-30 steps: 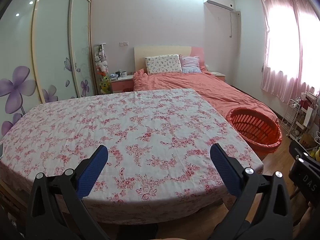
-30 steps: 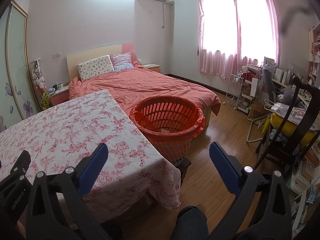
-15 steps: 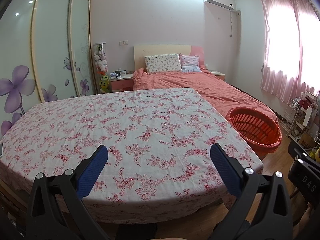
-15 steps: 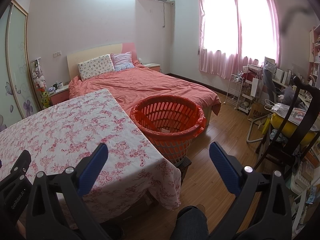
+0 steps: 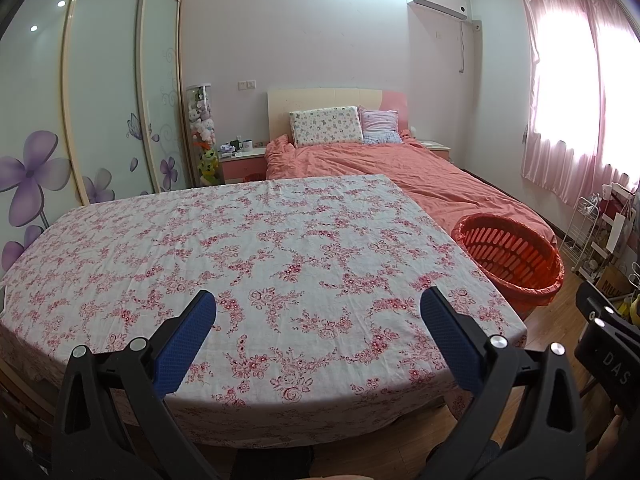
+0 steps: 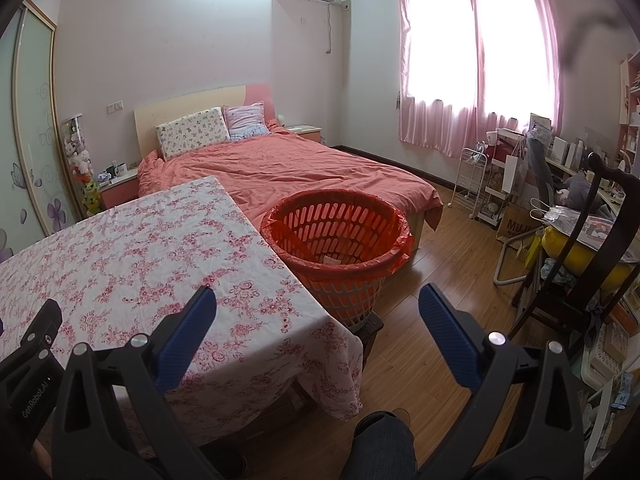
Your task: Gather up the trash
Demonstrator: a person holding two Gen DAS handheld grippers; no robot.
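An orange slatted basket lined with an orange bag stands on a low stool at the table's right end; a small pale scrap lies at its bottom. It also shows at the right of the left wrist view. My left gripper is open and empty above the near edge of the floral-cloth table. My right gripper is open and empty over the table's right corner, short of the basket. No trash shows on the tablecloth.
A bed with a salmon cover lies behind the table and basket. A wardrobe with flower-printed doors lines the left wall. A dark wooden chair, a white wire rack and cluttered shelves stand at the right on the wooden floor.
Both views have shifted only slightly; the left wrist view sits a touch higher over the table. Both grippers stay open and empty.
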